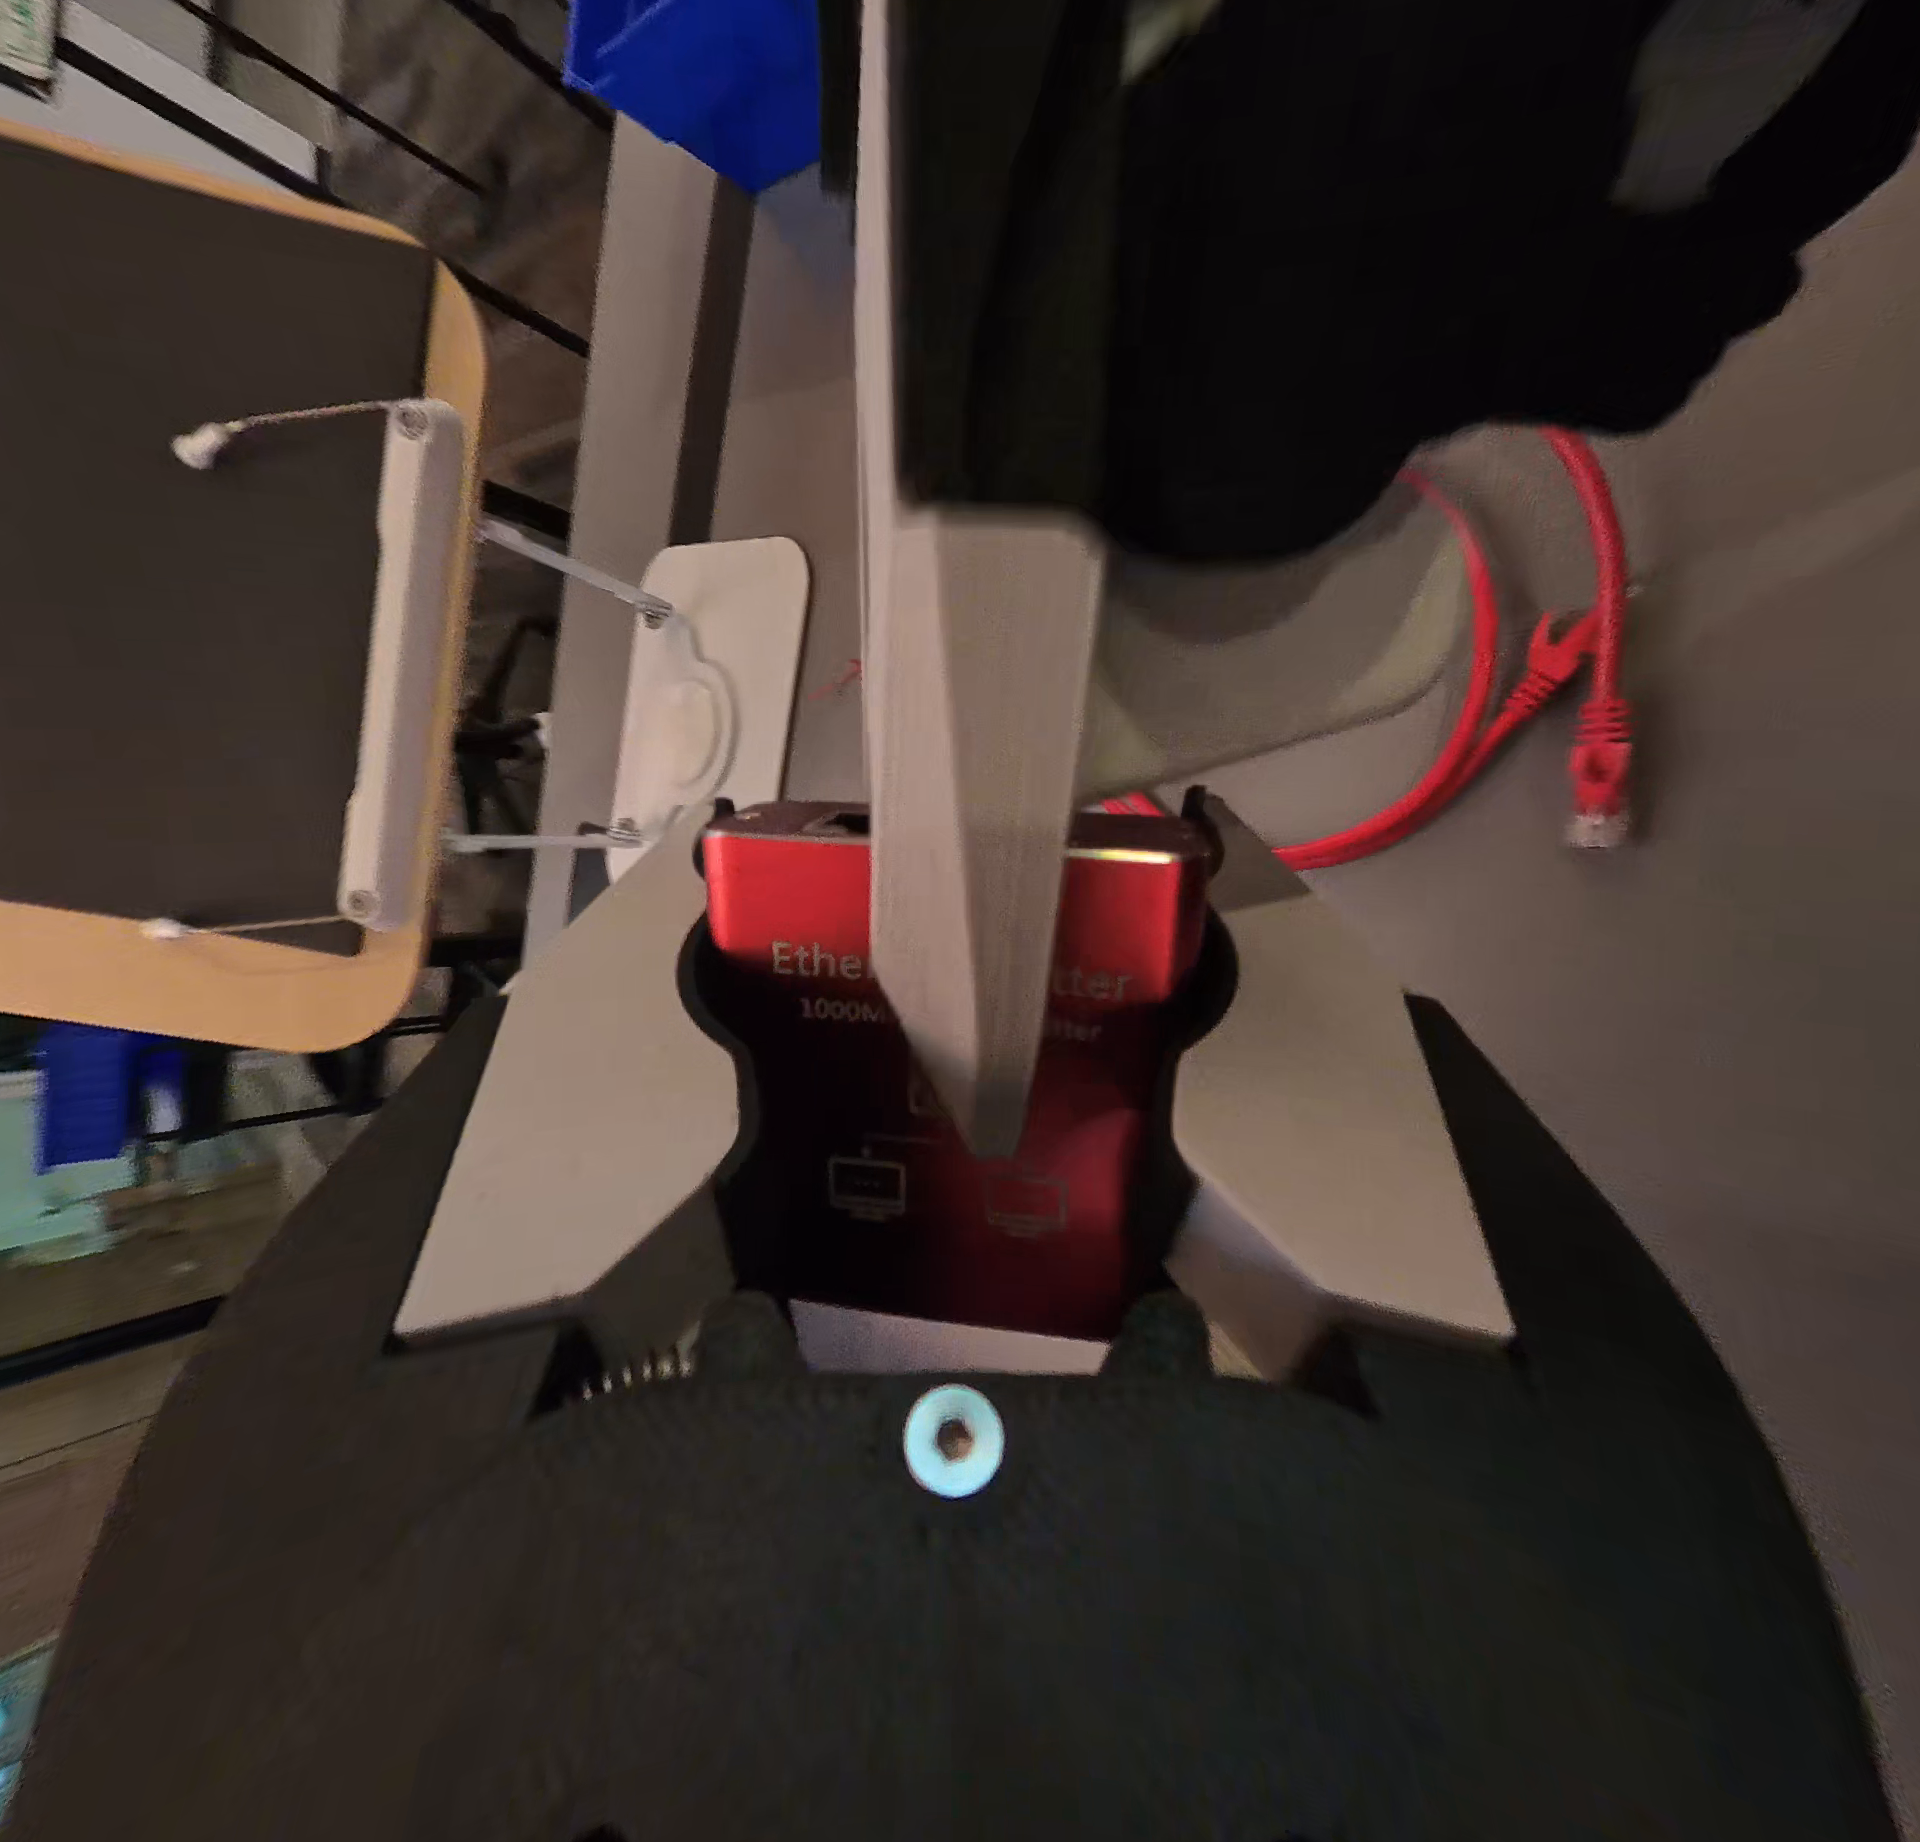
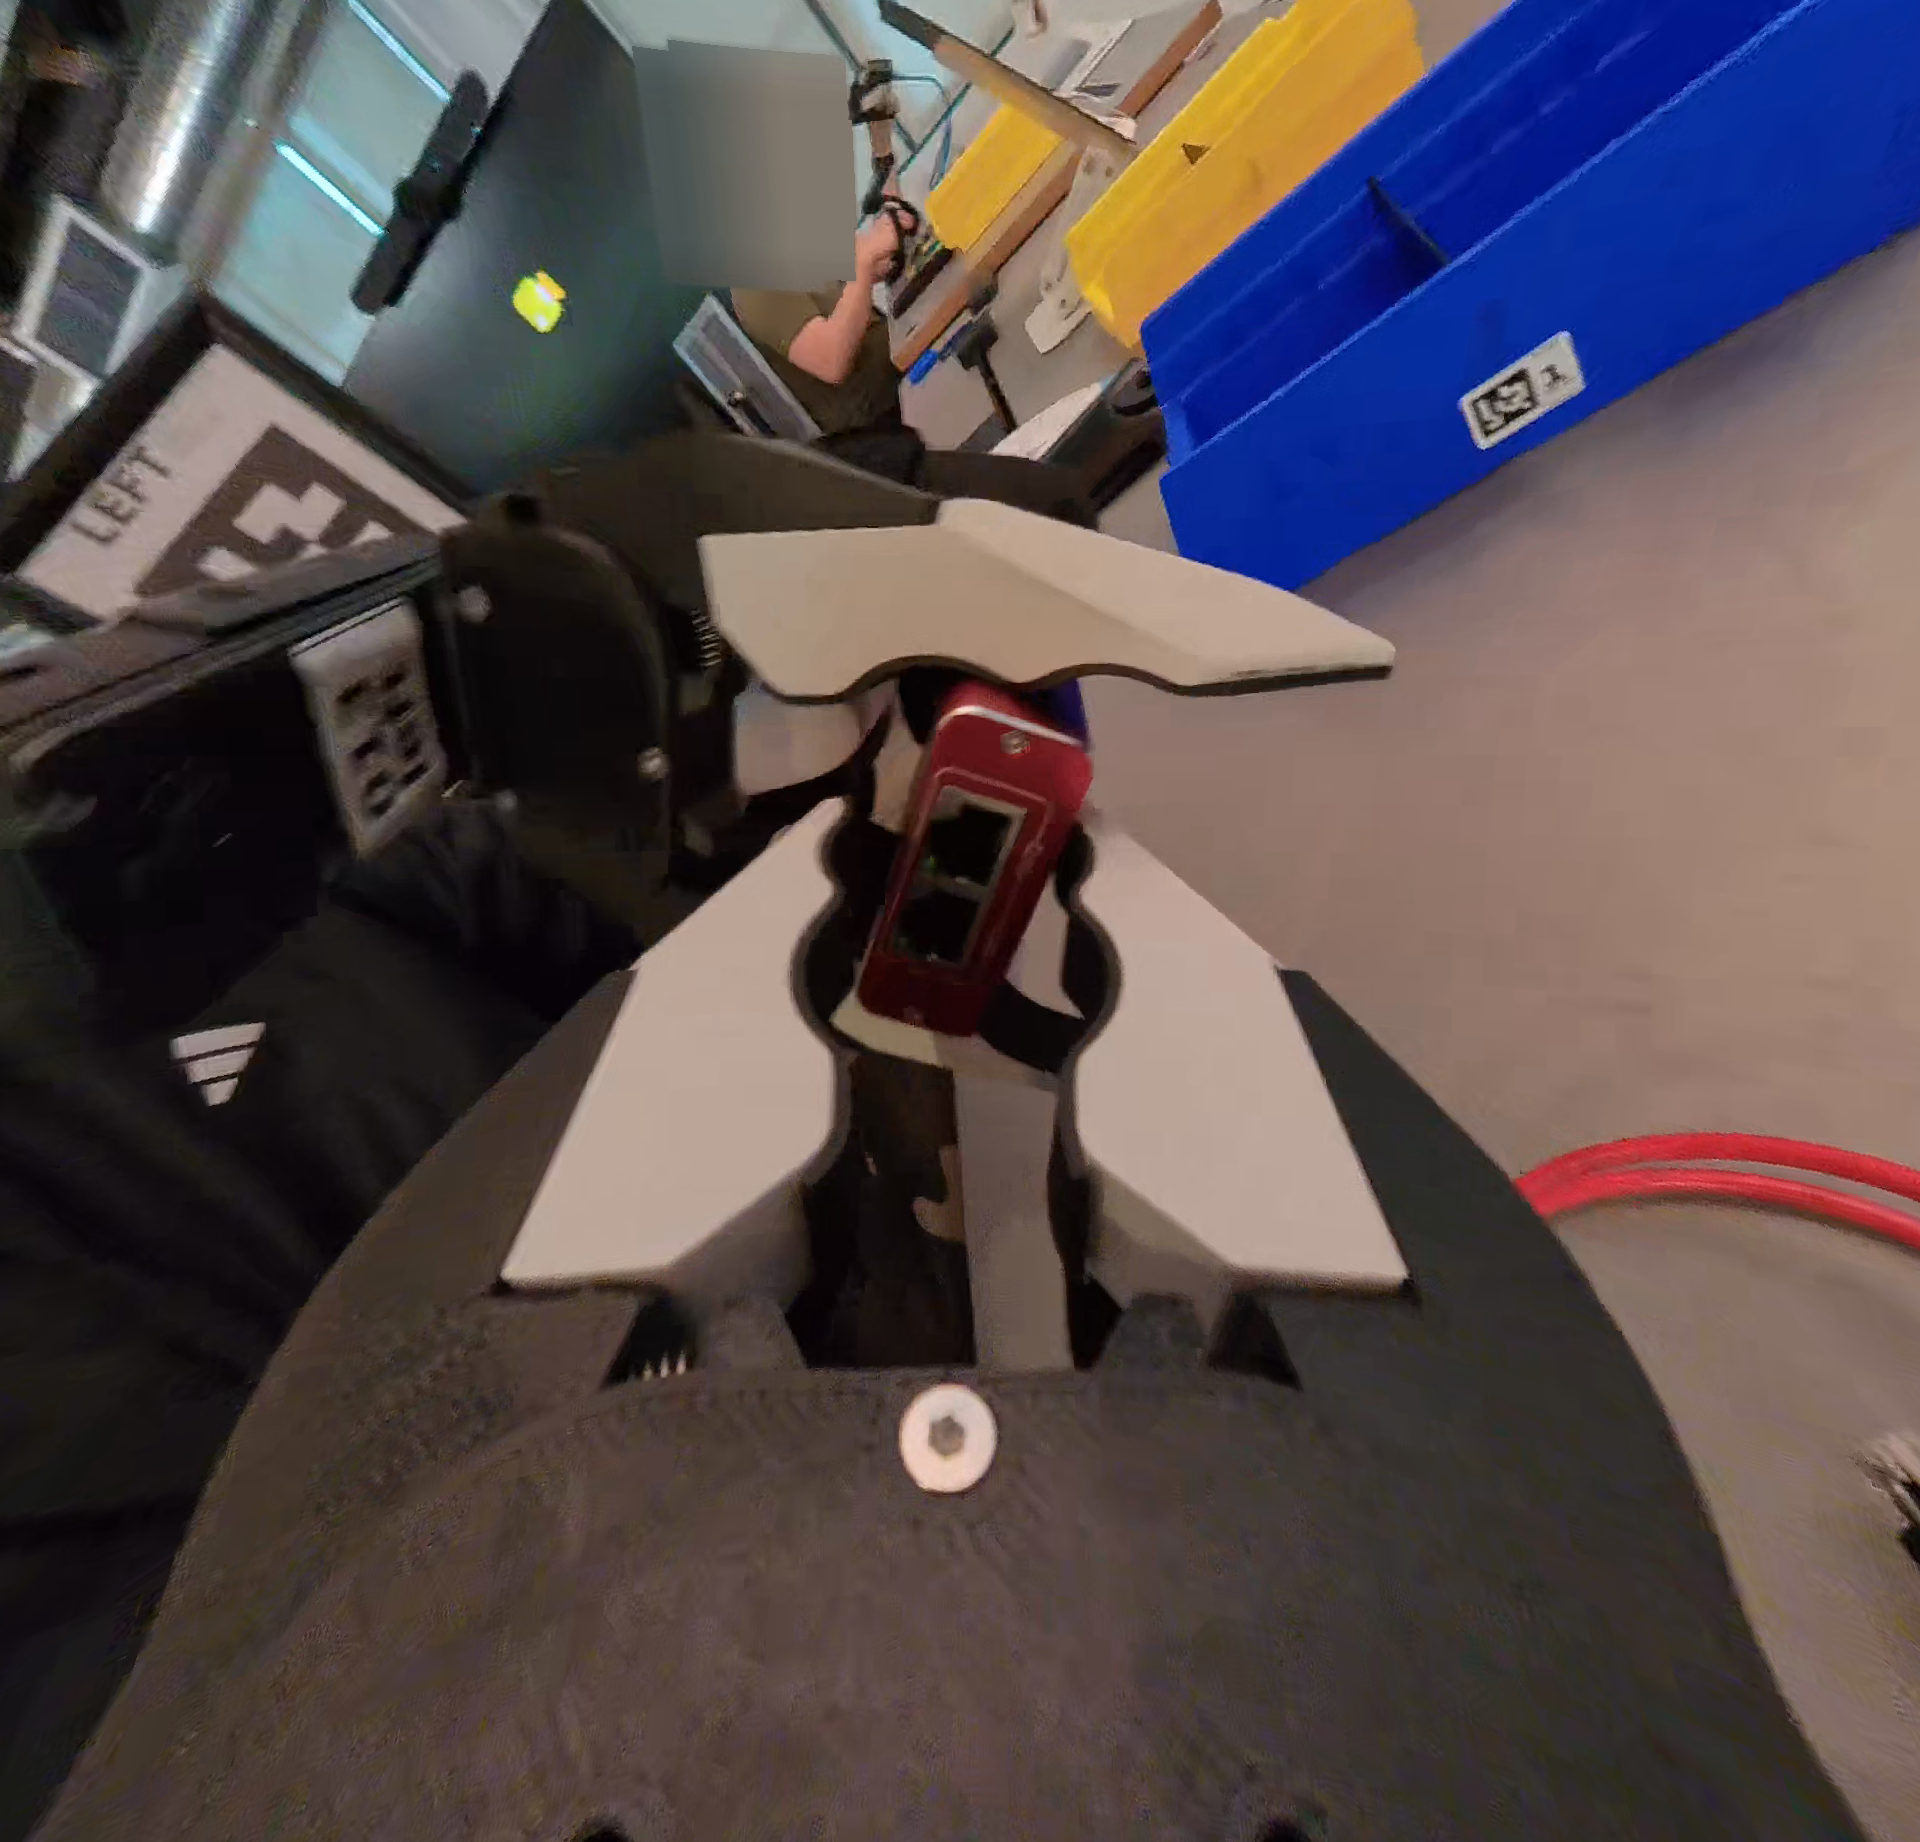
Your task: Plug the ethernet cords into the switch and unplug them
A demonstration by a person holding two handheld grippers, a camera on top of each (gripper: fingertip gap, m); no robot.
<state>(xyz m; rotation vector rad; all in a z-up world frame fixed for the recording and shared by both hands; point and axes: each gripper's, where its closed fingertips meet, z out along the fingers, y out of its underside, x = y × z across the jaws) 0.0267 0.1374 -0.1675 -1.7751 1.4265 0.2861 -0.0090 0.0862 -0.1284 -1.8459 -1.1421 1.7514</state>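
Observation:
The red switch (image 1: 790, 899) is held off the grey table (image 1: 1714, 1065) in my left gripper (image 1: 961, 810), whose fingers are shut on its two narrow sides. One finger (image 1: 977, 753) of my right gripper lies across its printed top face. In the right wrist view the switch's end (image 2: 956, 878) shows two empty ports, tilted between the fingers of my right gripper (image 2: 966, 821). I cannot tell whether they press on it. The left gripper's upper finger (image 2: 1039, 597) sits above it. Red ethernet cords (image 1: 1600, 587) lie loose on the table, plugs free, and also show in the right wrist view (image 2: 1714, 1169).
A blue bin (image 2: 1558, 234) and yellow bins (image 2: 1247, 161) stand on the table behind the switch. A person (image 2: 831, 338) sits at a far desk. A dark board with a tan rim (image 1: 447, 545) and a white plate (image 1: 717, 670) lie beyond the table edge. My hands' fingertips stand some 6 cm from each other.

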